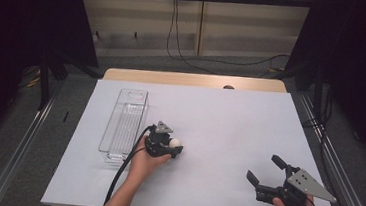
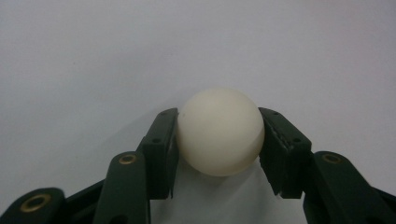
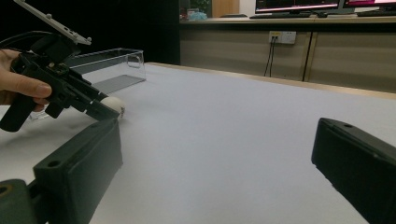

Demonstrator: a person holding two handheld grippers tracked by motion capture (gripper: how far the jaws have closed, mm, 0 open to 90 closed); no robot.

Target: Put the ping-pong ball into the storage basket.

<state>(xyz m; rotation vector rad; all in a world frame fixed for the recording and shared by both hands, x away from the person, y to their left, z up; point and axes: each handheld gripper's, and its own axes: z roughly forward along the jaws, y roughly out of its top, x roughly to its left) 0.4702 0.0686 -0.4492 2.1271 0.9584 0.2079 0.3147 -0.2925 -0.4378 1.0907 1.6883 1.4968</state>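
high view showed the bench (image 1: 218, 131) under its white sheet, with a clear plastic tray (image 1: 124, 123) lying empty at the left. just right of the tray, the left claw (image 1: 173, 150) was clamped on a small white ball (image 1: 175, 143), which sat low at the sheet. the right claw (image 1: 264, 171) stood wide apart, holding nothing, well away near the front right. the grasp looked done; lifting the ball and setting it in the tray likely remained.

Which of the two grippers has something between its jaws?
The left gripper: its jaws are shut on the white ball beside the clear tray. The right gripper stands open over bare table.
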